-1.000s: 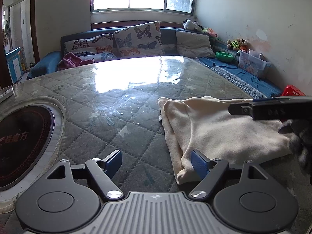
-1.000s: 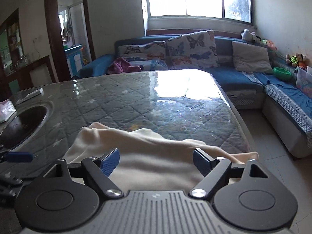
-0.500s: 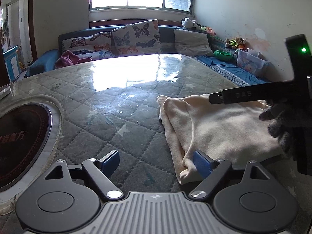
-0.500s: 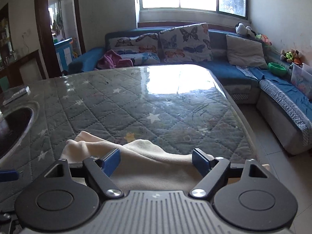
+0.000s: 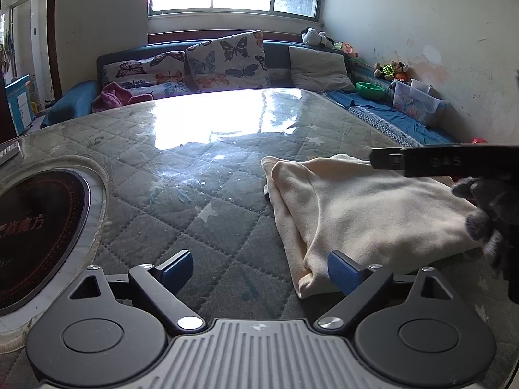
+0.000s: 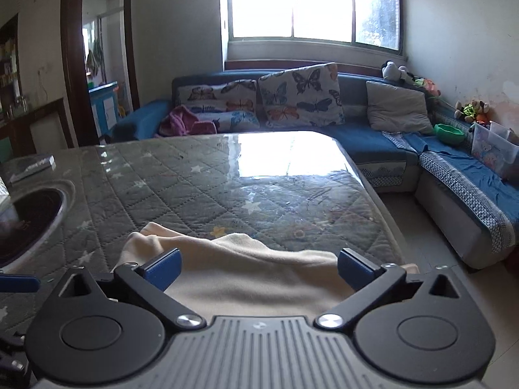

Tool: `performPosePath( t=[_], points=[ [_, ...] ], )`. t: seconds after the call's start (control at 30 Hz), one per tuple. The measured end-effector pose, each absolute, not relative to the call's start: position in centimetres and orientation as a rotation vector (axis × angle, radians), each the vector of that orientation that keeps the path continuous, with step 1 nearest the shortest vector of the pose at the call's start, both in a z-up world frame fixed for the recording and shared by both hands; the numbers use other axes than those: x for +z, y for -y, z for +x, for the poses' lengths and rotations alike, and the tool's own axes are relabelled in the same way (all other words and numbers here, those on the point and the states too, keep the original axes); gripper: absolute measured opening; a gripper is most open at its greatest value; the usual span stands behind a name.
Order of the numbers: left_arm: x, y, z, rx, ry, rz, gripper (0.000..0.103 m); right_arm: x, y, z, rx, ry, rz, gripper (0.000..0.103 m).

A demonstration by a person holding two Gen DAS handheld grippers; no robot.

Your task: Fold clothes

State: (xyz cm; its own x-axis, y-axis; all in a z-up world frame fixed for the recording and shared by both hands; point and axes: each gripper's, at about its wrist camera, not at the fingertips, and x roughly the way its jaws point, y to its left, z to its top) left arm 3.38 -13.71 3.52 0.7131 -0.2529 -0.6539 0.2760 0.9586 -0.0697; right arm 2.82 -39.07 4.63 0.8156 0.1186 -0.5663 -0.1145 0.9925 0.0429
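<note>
A cream garment [image 5: 366,207] lies folded on the quilted table [image 5: 207,175], to the right in the left wrist view. My left gripper [image 5: 259,269] hovers at the garment's near left corner. Its jaws are opening, its right pad [image 5: 343,270] sits against the corner fold, and only table shows in the gap. My right gripper [image 6: 256,265] is over the garment [image 6: 240,272]. Its jaws are opening wide, with cloth lying flat beneath the gap and neither pad pressing on it. In the left wrist view the right gripper shows only as a black bar in a gloved hand [image 5: 486,207].
A round dark cooktop [image 5: 32,236] is set into the table at the left. The table's right edge [image 6: 376,201] drops to a tiled floor. A blue corner sofa [image 6: 373,142] with butterfly cushions runs behind and to the right. A remote [image 6: 32,168] lies far left.
Both pairs of jaws have spread wider. The right gripper has drawn back a little, so less of the garment shows in its view. The garment lies where it was.
</note>
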Motion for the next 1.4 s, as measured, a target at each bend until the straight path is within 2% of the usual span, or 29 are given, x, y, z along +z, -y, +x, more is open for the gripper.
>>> performPosePath(
  t=[0.3, 0.73, 1.4],
  points=[
    [3.8, 13.9, 1.2, -0.309, -0.707, 0.046, 0.103, 4.4, 40.0, -3.3, 0.089, -0.579, 0.068, 0.103],
    [3.5, 13.5, -1.1, -0.324, -0.718, 0.034, 0.103, 3.1, 40.0, -8.7, 0.024, -0.586, 0.120, 0.103],
    [2.5, 13.8, -3.6, -0.352, -0.755, 0.050, 0.103, 1.6, 39.2, -12.2, 0.000, -0.634, 0.120, 0.103]
  ],
)
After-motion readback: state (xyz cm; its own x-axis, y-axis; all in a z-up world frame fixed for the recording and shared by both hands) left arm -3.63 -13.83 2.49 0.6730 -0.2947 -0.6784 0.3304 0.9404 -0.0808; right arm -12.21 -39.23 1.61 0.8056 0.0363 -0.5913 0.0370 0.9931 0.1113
